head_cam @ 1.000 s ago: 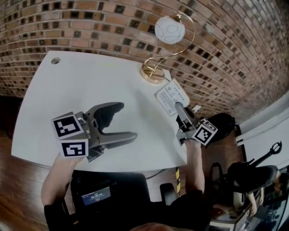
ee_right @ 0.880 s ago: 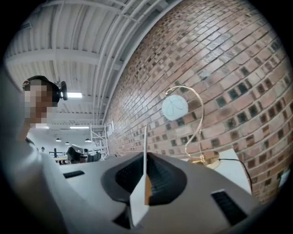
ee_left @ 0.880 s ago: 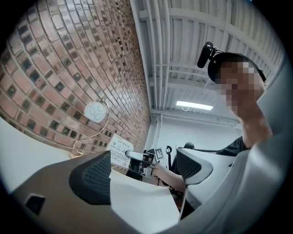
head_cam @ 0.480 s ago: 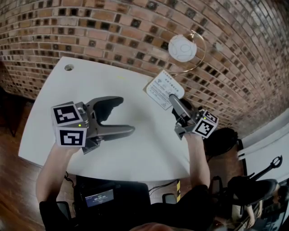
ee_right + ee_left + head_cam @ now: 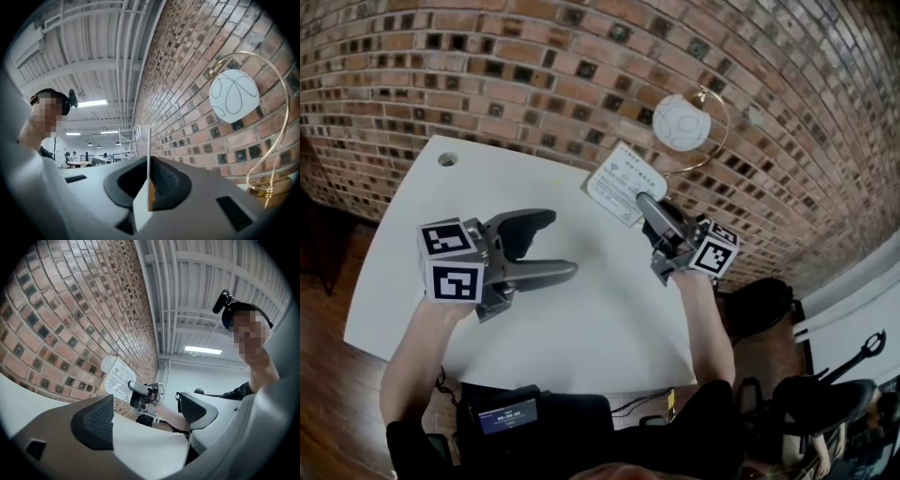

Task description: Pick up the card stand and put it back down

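Card stand (image 5: pixel 622 181) risen, thin white printed panel, pinched in right tongs (image 5: pixel 645 202), left tongs (image 5: pixel 561 244) agape.

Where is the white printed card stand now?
Head view, right side: card stand clamped in the right gripper above the white table's far edge, beside the globe lamp.

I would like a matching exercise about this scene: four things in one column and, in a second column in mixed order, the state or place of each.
Things:
1. left gripper
2. right gripper
3. card stand
4. lamp

States or places:
A. next to the brick wall
B. fingers apart, nothing between them
C. held above the table
D. fingers pressed together on something thin

Pairs: 1-B; 2-D; 3-C; 4-A
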